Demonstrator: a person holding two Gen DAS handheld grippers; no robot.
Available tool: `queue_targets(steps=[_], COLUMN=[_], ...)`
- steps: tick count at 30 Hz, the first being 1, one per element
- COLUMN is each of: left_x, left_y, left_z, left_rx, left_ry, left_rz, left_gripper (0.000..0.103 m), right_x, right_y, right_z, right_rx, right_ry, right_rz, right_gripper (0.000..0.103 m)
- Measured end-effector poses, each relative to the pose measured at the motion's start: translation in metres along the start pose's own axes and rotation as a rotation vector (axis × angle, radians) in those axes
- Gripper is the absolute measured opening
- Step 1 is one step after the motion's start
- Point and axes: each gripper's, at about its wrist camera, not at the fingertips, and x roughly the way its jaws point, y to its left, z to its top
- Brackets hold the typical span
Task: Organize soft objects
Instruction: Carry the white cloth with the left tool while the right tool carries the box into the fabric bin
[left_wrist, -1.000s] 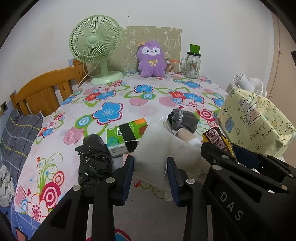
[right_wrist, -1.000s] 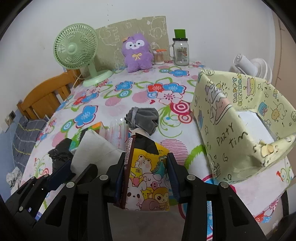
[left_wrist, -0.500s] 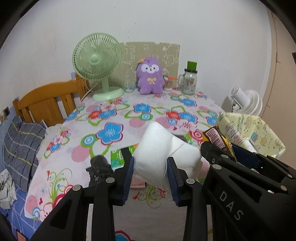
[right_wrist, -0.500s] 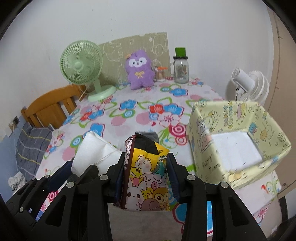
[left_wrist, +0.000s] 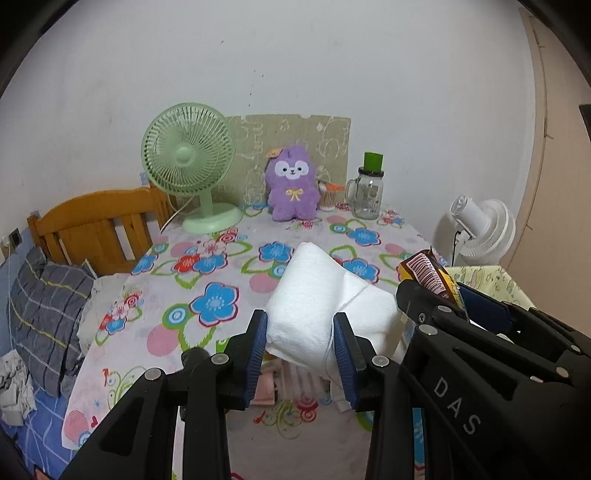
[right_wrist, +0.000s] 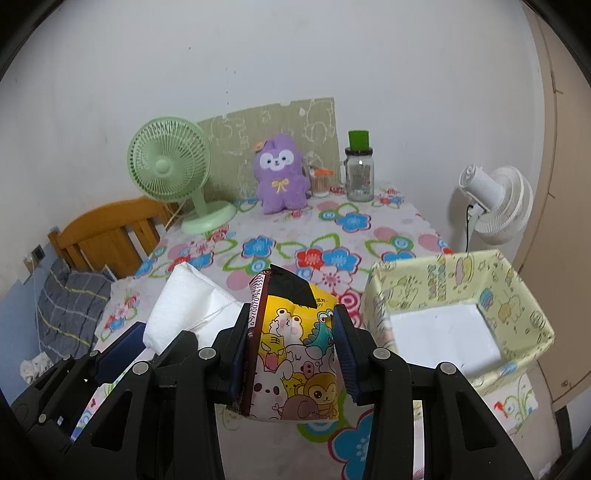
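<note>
The left gripper (left_wrist: 300, 345) is clamped on a white tissue pack (left_wrist: 325, 310), lifted above the tabletop's (left_wrist: 207, 280) near edge. Just to its right, the right gripper (right_wrist: 290, 349) grips a yellow cartoon snack bag (right_wrist: 295, 354), upright, beside the empty yellow box (right_wrist: 517, 295) at the near right corner.

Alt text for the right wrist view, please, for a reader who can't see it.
The right gripper holds a yellow cartoon-animal snack bag above a flowered tablecloth. An open yellow box sits to the right; the left gripper holds a white pack on the left.
</note>
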Motion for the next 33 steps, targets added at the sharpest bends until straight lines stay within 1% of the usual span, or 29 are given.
queue_targets(steps=[9, 21, 27, 33], left_x=[-0.004, -0.001, 0.006, 0.013], left_y=[-0.026, -0.069, -0.097, -0.122], left_z=[0.017, 0.028, 0.032, 0.033], left_rx=[0.002, 0.007, 0.022, 0.046], left_ry=[-0.026, -0.035, -0.03, -0.025], left_rz=[0.006, -0.008, -0.052, -0.079], left_gripper=[0.036, 0.036, 0.036, 0.036], right_x=[-0.009, -0.016, -0.017, -0.015], right_y=[-0.023, -0.068, -0.093, -0.117], right_z=[0.021, 0.034, 0.04, 0.041], right_rx=[-0.02, -0.019, -0.023, -0.012], right_ry=[-0.029, -0.043, -0.052, -0.056], right_rz=[0.009, 0.009, 0.004, -0.019], right_gripper=[0.045, 0.045, 0.045, 0.045])
